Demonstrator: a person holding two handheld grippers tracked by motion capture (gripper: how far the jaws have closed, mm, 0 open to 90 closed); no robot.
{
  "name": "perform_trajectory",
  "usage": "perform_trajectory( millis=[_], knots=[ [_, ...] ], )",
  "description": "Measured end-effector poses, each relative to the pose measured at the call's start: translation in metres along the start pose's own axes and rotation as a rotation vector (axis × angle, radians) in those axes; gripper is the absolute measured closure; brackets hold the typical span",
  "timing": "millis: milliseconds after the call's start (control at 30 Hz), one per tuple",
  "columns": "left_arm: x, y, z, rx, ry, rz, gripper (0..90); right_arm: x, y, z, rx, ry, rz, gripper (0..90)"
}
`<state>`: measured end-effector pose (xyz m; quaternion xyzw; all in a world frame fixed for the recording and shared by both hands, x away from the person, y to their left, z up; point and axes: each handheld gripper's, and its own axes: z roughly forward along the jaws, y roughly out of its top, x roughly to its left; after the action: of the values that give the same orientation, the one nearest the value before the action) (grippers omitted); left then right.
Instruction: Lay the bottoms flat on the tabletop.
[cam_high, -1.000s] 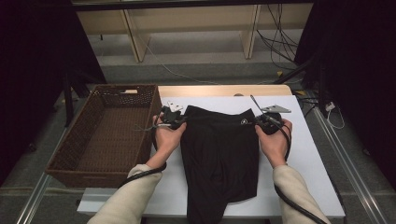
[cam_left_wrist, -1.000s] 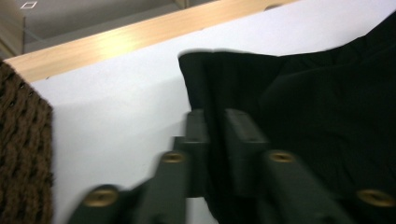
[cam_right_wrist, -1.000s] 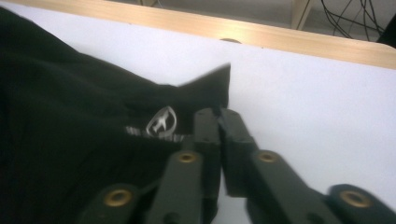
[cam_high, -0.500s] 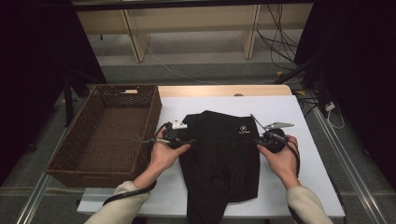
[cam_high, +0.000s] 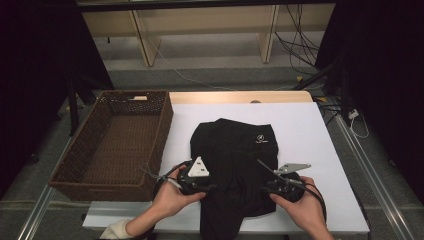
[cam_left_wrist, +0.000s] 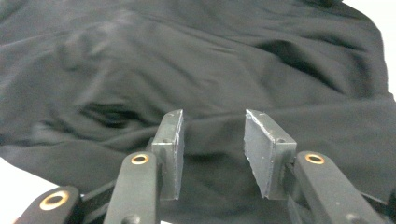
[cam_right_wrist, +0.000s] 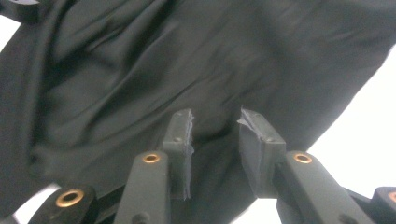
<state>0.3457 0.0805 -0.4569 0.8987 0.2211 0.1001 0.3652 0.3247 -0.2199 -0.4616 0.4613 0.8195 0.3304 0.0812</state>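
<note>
Lying in a rumpled heap across the middle of the white table (cam_high: 310, 135), the black garment (cam_high: 235, 165) has its small white logo (cam_high: 260, 139) facing up near the far edge, and its near end spills over the table's front edge. To the left stands the brown wicker basket (cam_high: 80, 150), just beside the table's white sheet and well apart from the cloth.

Both hands are in at the near side — the left hand (cam_high: 170, 200) brings the left tool (cam_high: 212, 187) against the garment's left edge, and the right hand (cam_high: 302, 210) sets the right tool (cam_high: 265, 189) at its right edge. The two tools face each other across the cloth, each with its grey plate on top.

In the left gripper view the left tool's jaws stand partly apart, having just been closing, with wrinkled black fabric lying behind and between them; the pads do not press on it. In the right gripper view the right tool's jaws stand at a similar middling gap — a fold of the dark cloth bulges up between the worn pads (cam_right_wrist: 182, 140), but whether they pinch it I cannot tell.
</note>
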Motion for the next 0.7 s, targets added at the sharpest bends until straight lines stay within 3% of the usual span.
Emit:
perform_trajectory(
  millis=[67,167,267,367,500,533,600,700],
  knots=[
    [-0.007,0.0,0.004,0.002,-0.029,0.037,57.0,0.004,-0.005,0.001,0.021,0.025,-0.02,64.7],
    [-0.015,-0.001,0.013,0.015,-0.05,0.052,53.8,0.013,-0.008,0.004,0.067,0.04,-0.067,63.5],
    [-0.018,-0.003,0.019,0.034,-0.051,0.071,54.6,0.018,-0.008,0.008,0.093,0.067,-0.1,62.2],
    [-0.021,-0.003,0.023,0.051,-0.055,0.09,59.8,0.021,-0.009,0.011,0.108,0.062,-0.119,63.0],
    [-0.029,-0.002,0.024,0.076,-0.029,0.088,72.8,0.024,-0.009,0.011,0.124,0.001,-0.189,80.9],
    [-0.029,-0.002,0.024,0.081,-0.024,0.091,76.1,0.027,-0.008,0.011,0.136,0.007,-0.197,86.0],
    [-0.031,-0.002,0.025,0.084,-0.011,0.098,82.7,0.029,-0.008,0.011,0.146,0.007,-0.227,89.2],
    [-0.027,0.0,0.02,0.09,-0.017,0.058,88.6,0.03,-0.007,0.01,0.148,-0.008,-0.252,90.0]
  ],
)
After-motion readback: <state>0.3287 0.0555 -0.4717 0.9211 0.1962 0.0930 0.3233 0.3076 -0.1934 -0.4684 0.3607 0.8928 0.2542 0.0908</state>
